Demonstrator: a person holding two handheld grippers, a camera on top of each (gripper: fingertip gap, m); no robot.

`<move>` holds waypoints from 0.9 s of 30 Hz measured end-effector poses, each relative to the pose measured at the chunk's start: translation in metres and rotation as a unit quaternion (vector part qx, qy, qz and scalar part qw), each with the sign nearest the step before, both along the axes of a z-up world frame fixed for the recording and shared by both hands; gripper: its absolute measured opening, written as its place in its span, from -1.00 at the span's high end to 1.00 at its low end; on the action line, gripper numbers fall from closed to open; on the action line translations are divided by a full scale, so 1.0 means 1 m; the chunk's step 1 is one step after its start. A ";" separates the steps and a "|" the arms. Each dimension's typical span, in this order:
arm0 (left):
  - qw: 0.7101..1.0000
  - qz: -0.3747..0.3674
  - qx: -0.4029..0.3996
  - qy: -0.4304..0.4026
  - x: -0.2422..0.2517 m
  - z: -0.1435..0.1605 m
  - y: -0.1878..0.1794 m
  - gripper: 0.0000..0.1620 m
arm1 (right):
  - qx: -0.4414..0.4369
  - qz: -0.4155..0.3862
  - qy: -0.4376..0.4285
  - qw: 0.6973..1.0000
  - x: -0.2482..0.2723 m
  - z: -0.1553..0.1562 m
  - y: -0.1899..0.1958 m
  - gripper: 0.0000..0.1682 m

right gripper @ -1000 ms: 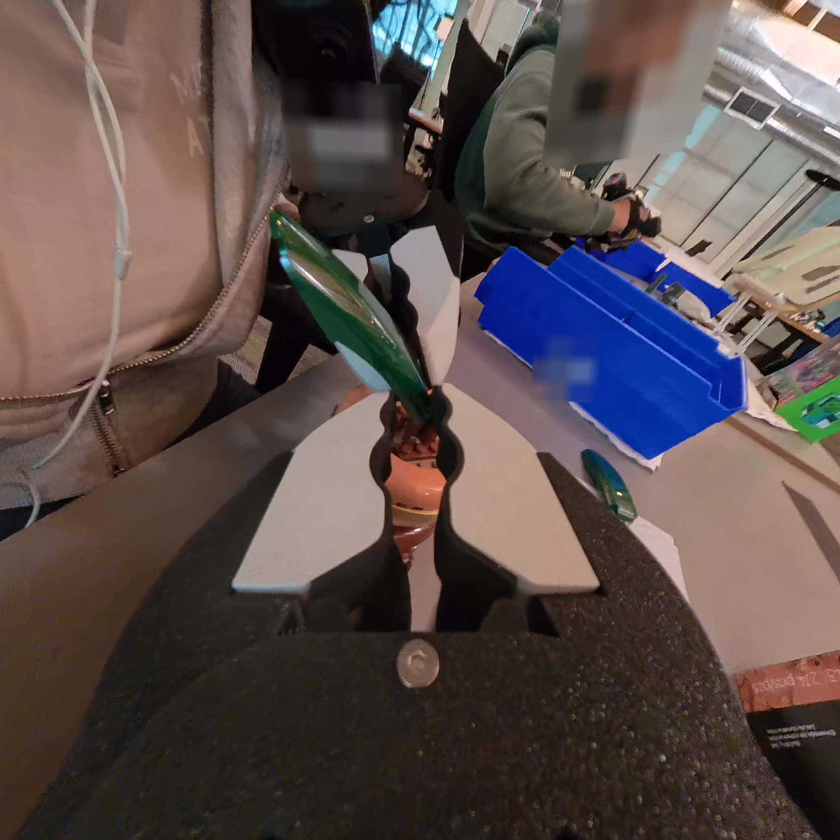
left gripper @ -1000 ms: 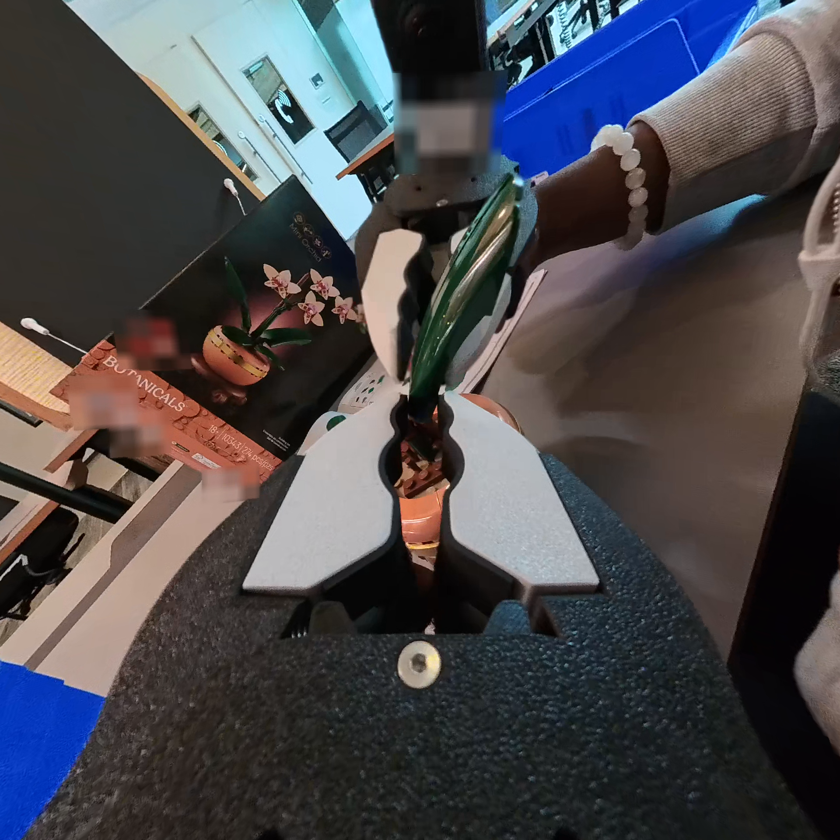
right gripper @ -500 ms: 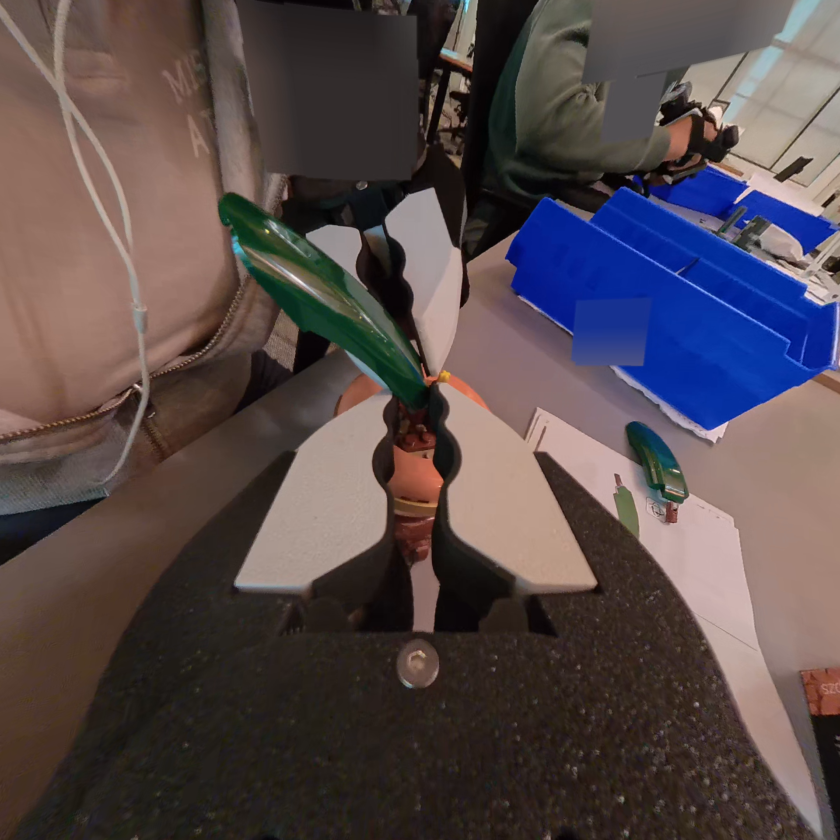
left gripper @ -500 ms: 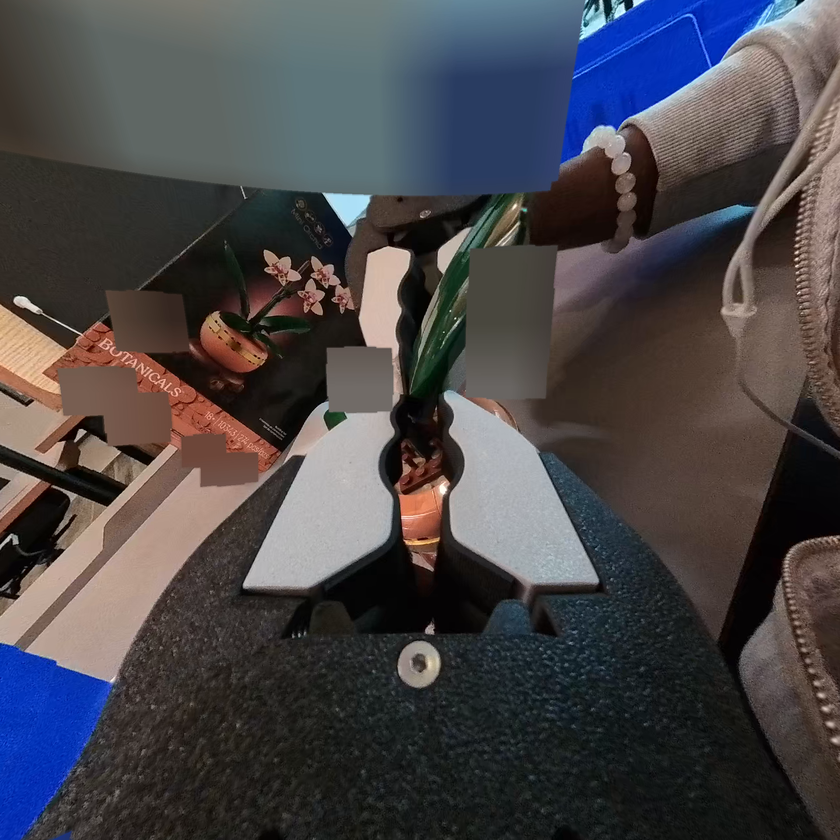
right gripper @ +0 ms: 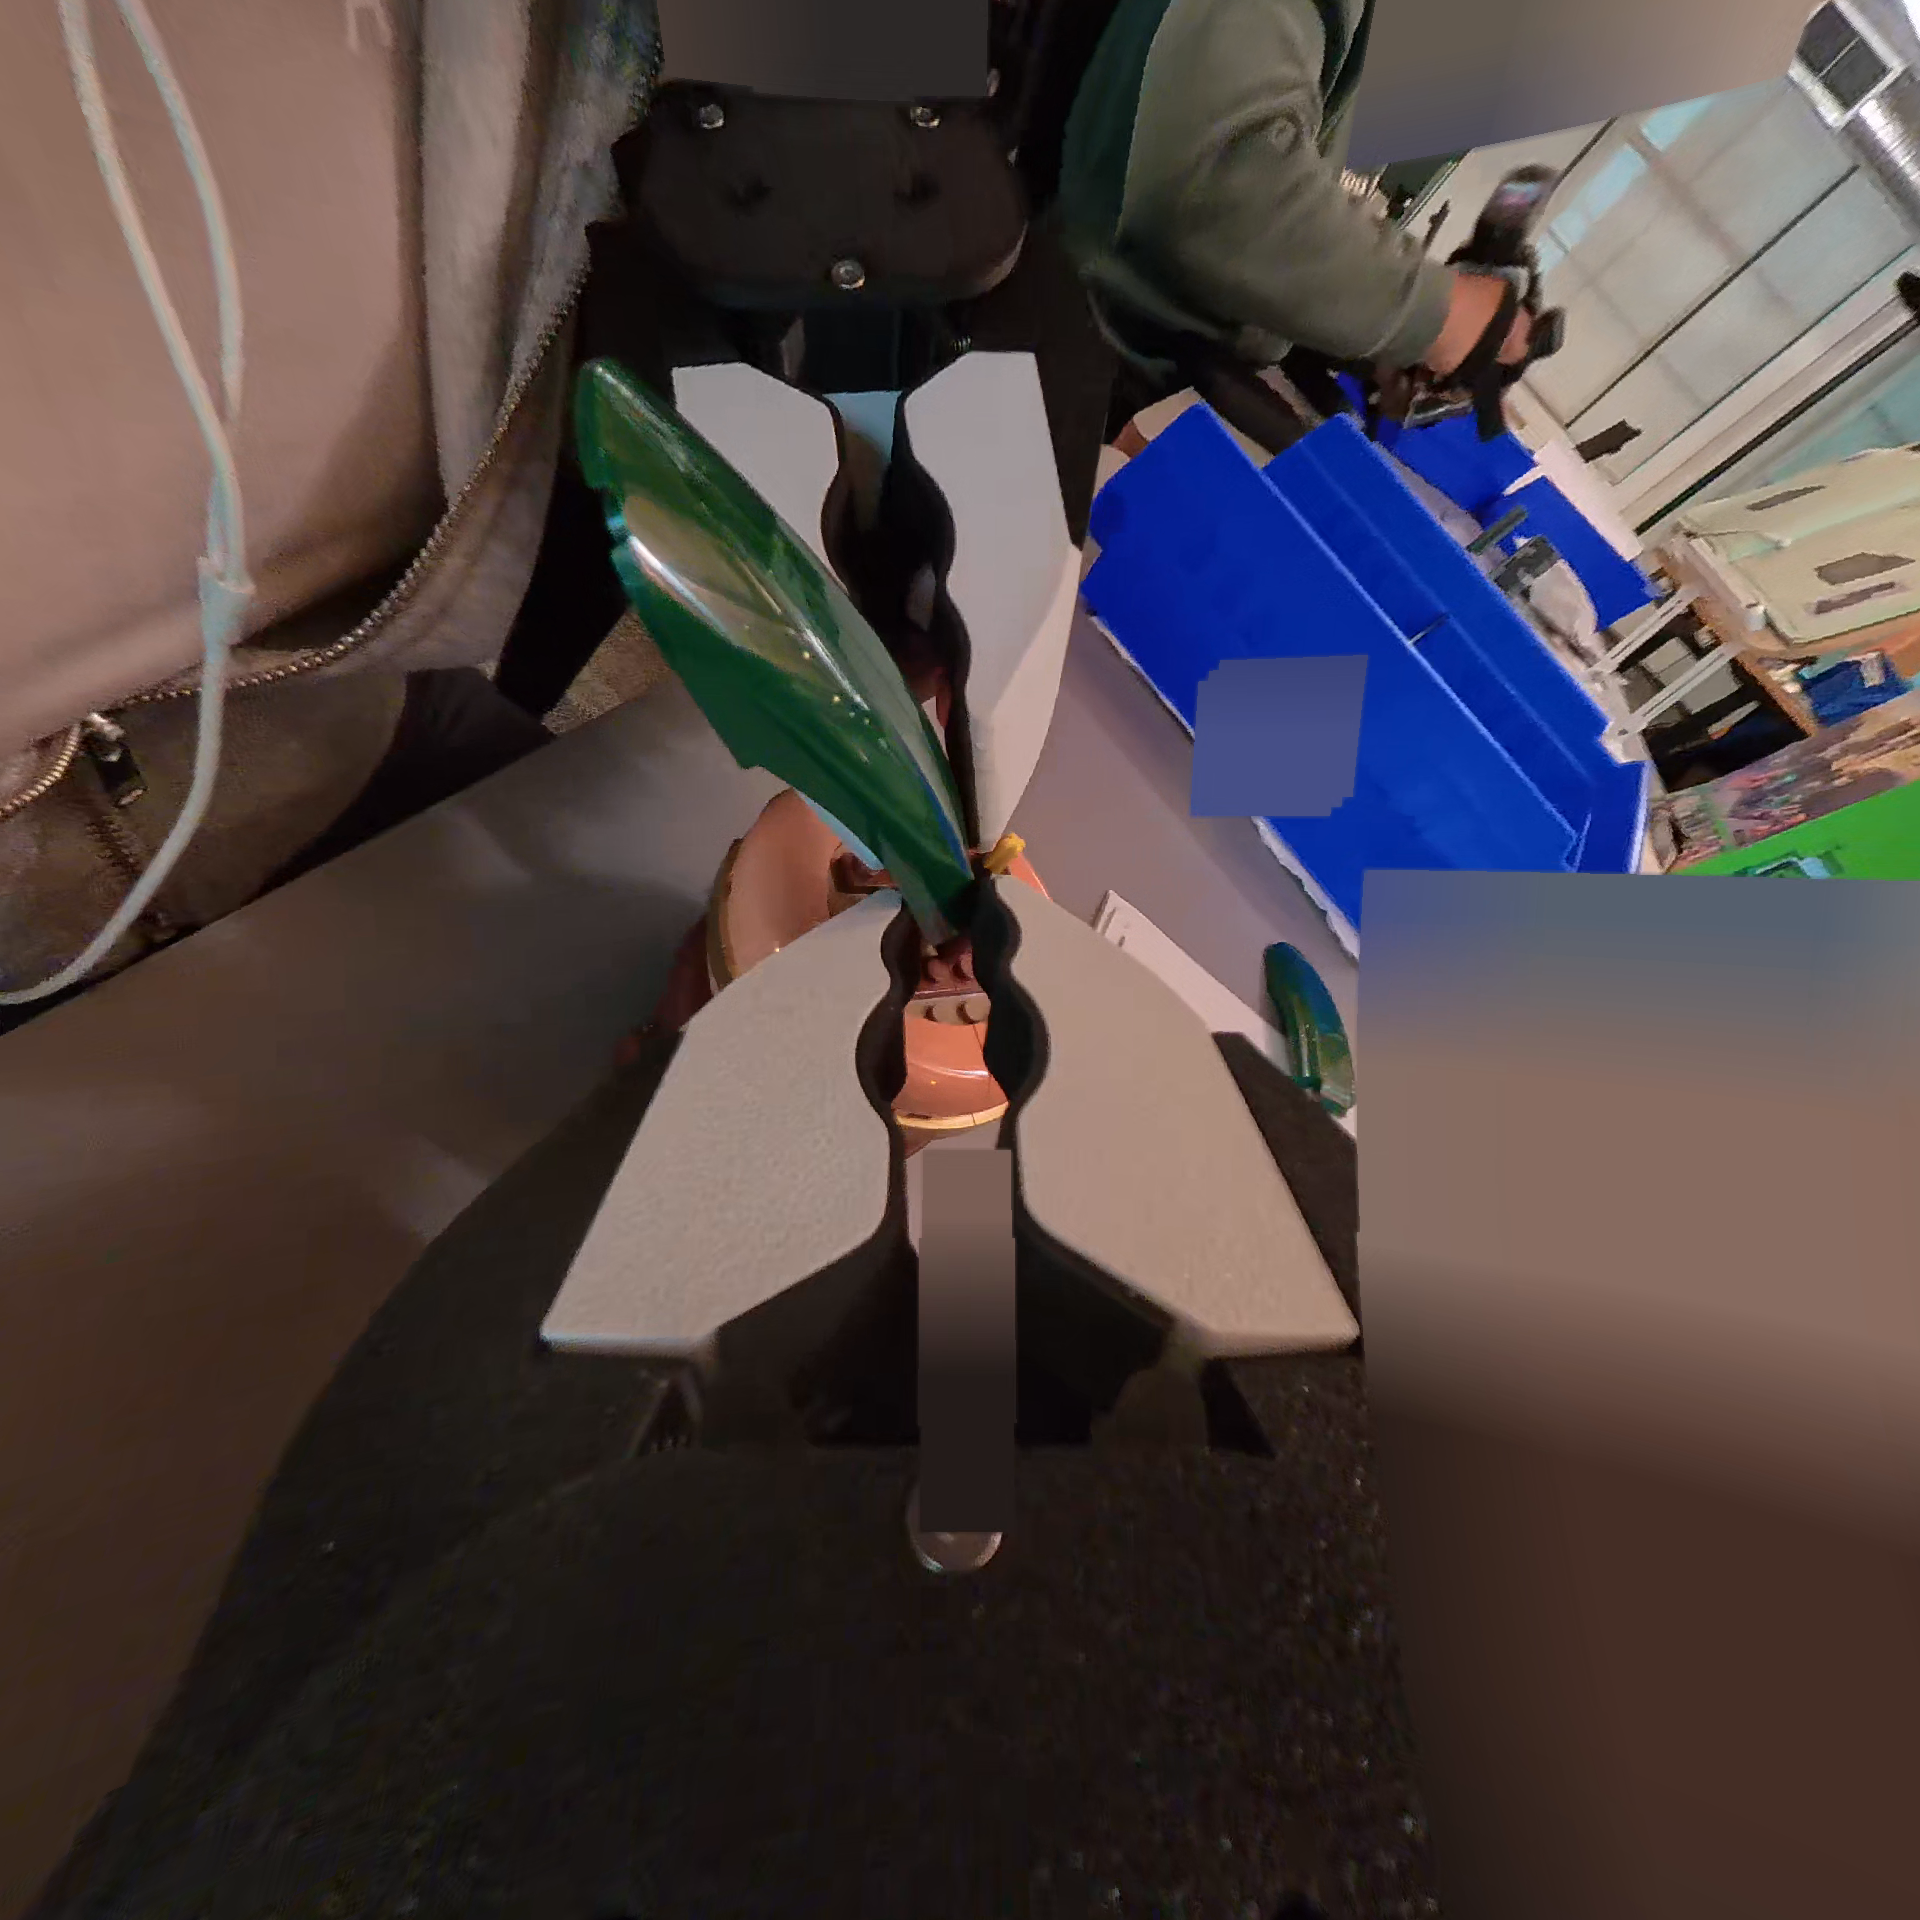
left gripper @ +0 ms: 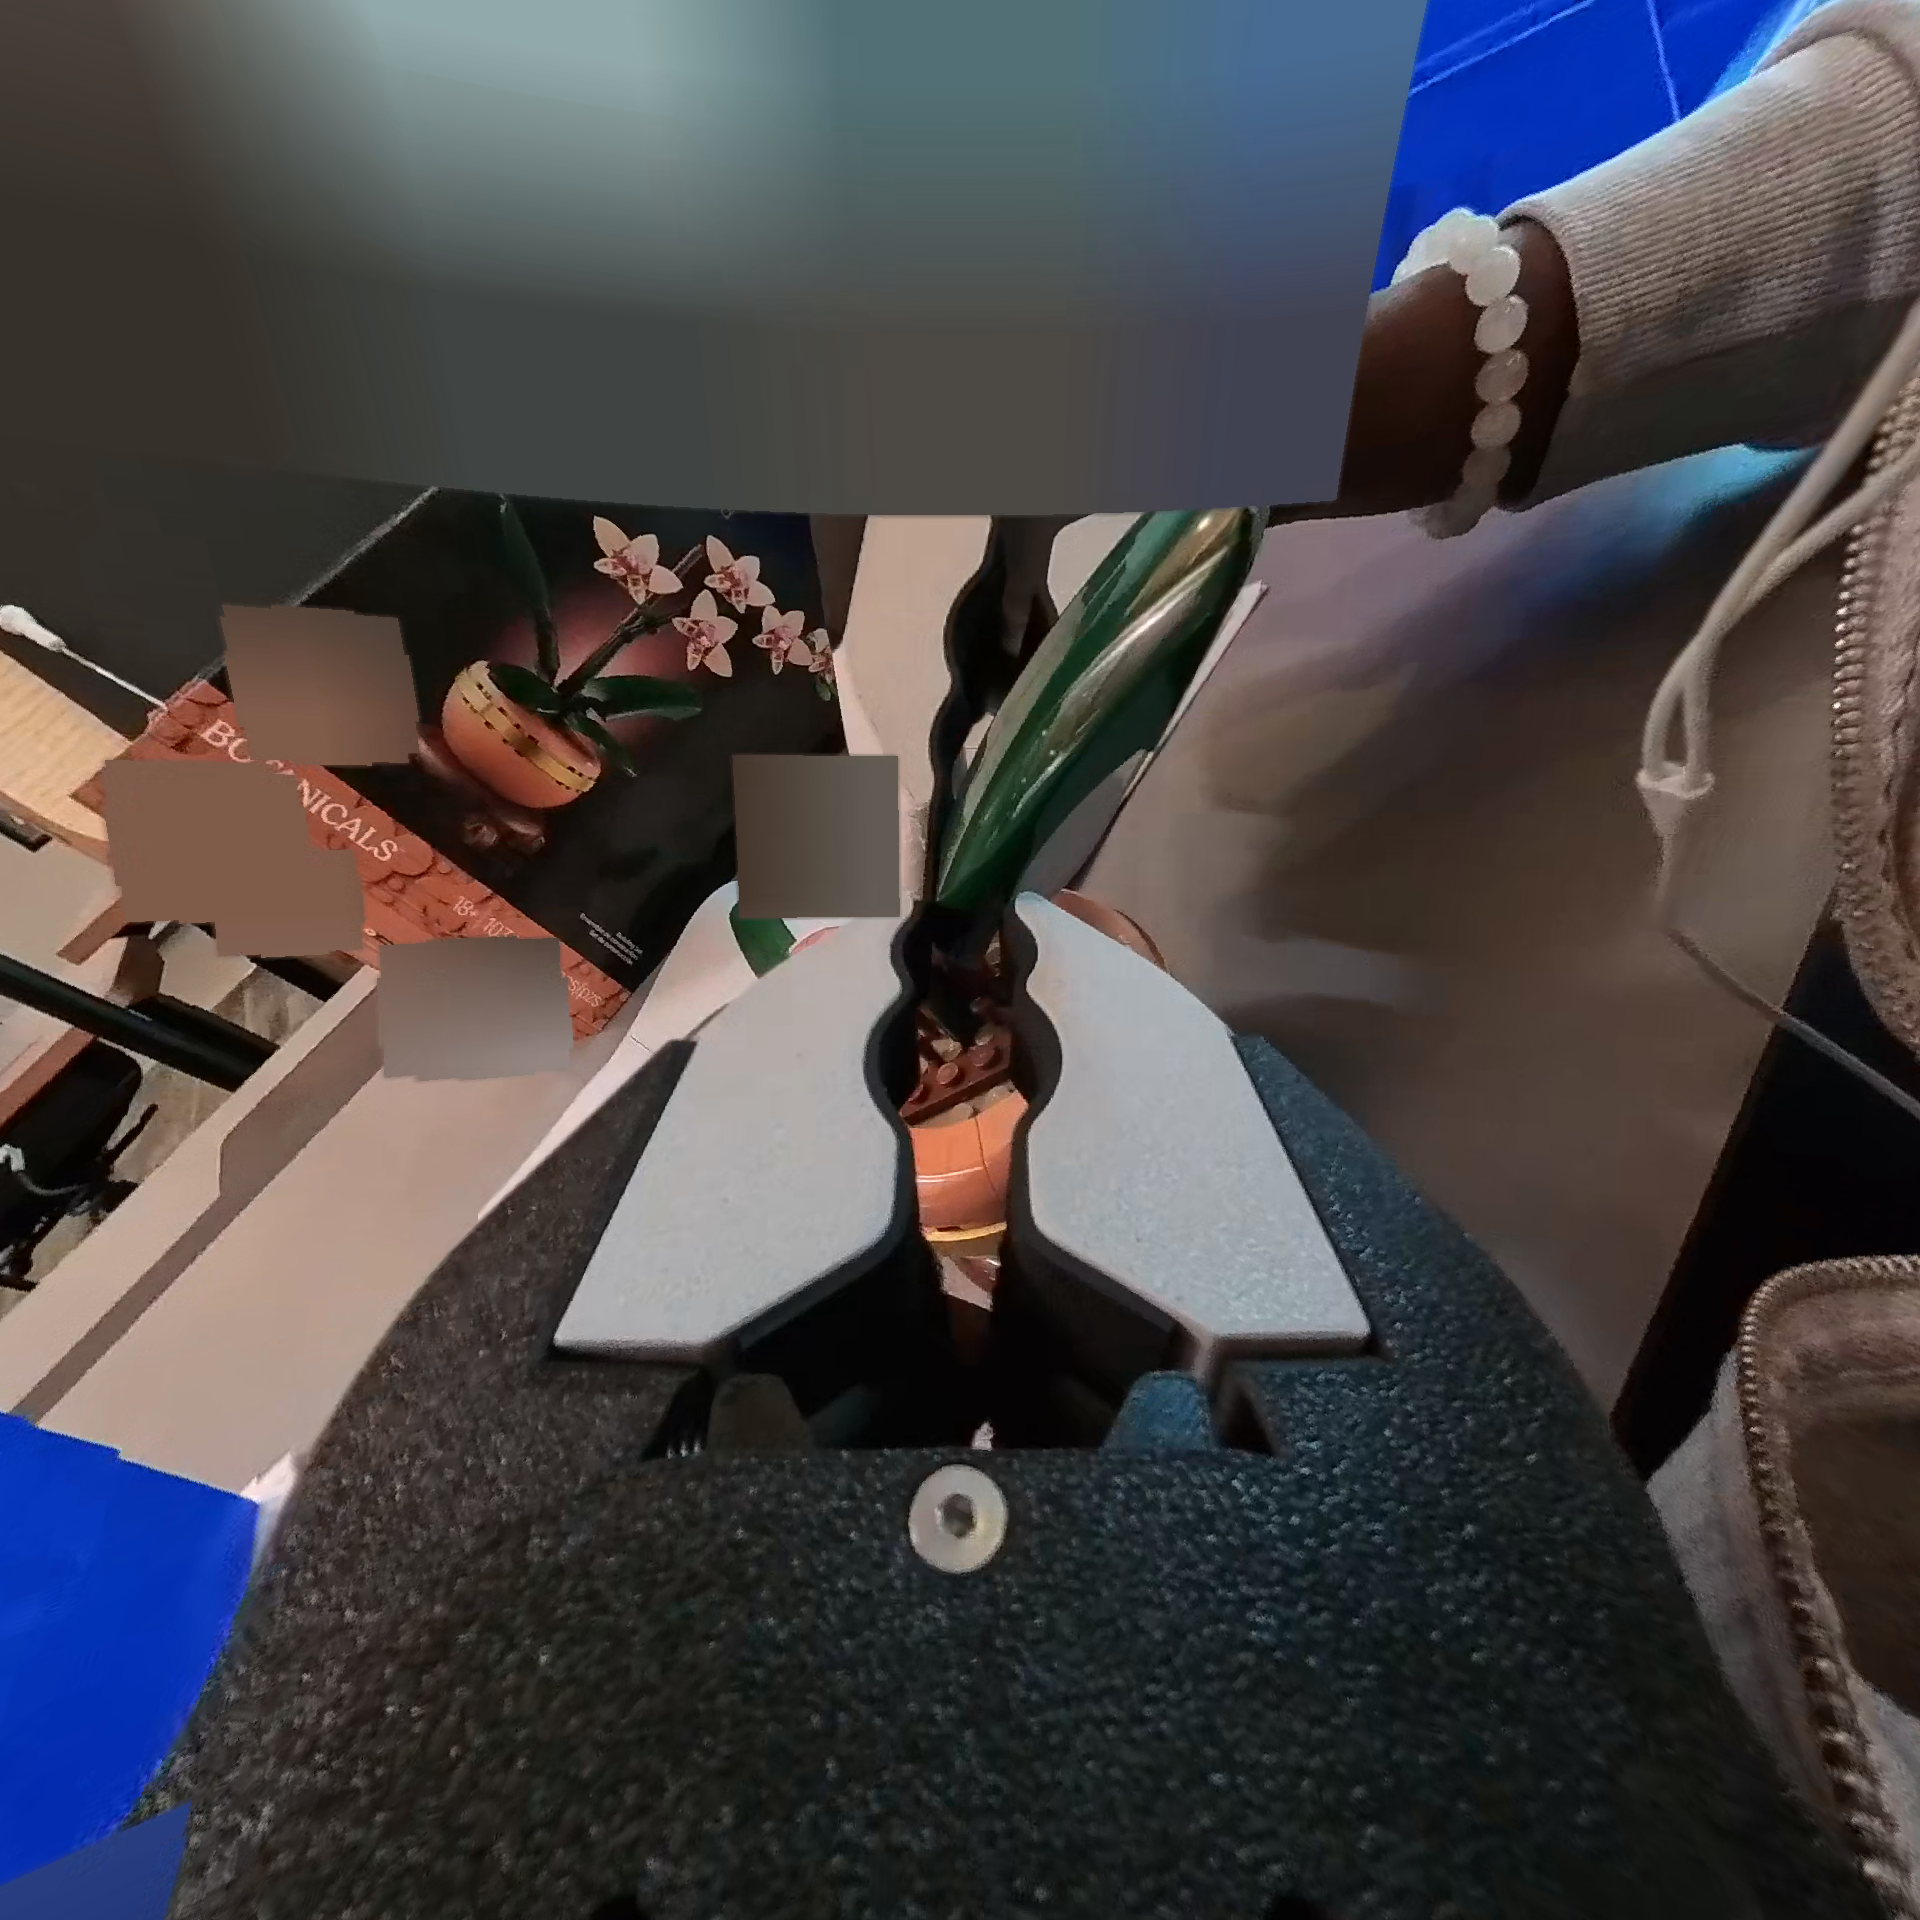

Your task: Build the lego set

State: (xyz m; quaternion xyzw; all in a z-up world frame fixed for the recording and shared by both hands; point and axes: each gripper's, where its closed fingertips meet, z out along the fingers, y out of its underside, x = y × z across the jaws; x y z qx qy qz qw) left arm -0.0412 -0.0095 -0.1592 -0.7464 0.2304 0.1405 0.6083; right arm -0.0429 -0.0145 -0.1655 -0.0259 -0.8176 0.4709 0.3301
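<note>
The pot (left gripper: 961,1153) stands on the table (right gripper: 312,1039), one green leaf (right gripper: 769,644) planted. Both tools clench there: left tool (left gripper: 961,935) on the pot's top, right tool (right gripper: 951,914) on the leaf's base. A spare leaf (right gripper: 1311,1023) lies at three o'clock; flowers remain, I judge.

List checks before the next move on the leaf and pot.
1. Green leaf base seated in pot: cannot tell, fingertips hide the joint.
2. Grip on leaf: cannot tell; left gripper and right gripper both nearly closed at its base.
3. Pot upright: ok.
4. Spare leaf clear of both grippers, on the paper: ok.
</note>
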 end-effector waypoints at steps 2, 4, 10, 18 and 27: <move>1.000 0.004 -0.001 -0.015 0.000 0.000 0.000 0.86 | 0.005 0.001 -0.018 1.000 0.000 0.000 0.000 0.89; 0.999 0.009 -0.001 -0.032 0.000 -0.001 0.000 0.86 | 0.010 -0.002 -0.039 0.999 0.000 -0.001 0.000 0.89; 0.998 0.011 -0.009 -0.061 -0.001 -0.004 -0.001 0.86 | 0.031 -0.005 -0.066 0.997 0.001 -0.004 -0.001 0.89; 0.997 0.009 -0.013 -0.070 -0.001 -0.005 -0.001 0.86 | 0.025 -0.007 -0.080 0.996 0.001 -0.004 0.000 0.90; 0.997 -0.006 0.000 -0.079 0.003 -0.006 -0.003 0.48 | -0.045 -0.028 -0.051 0.997 -0.001 0.001 0.009 0.77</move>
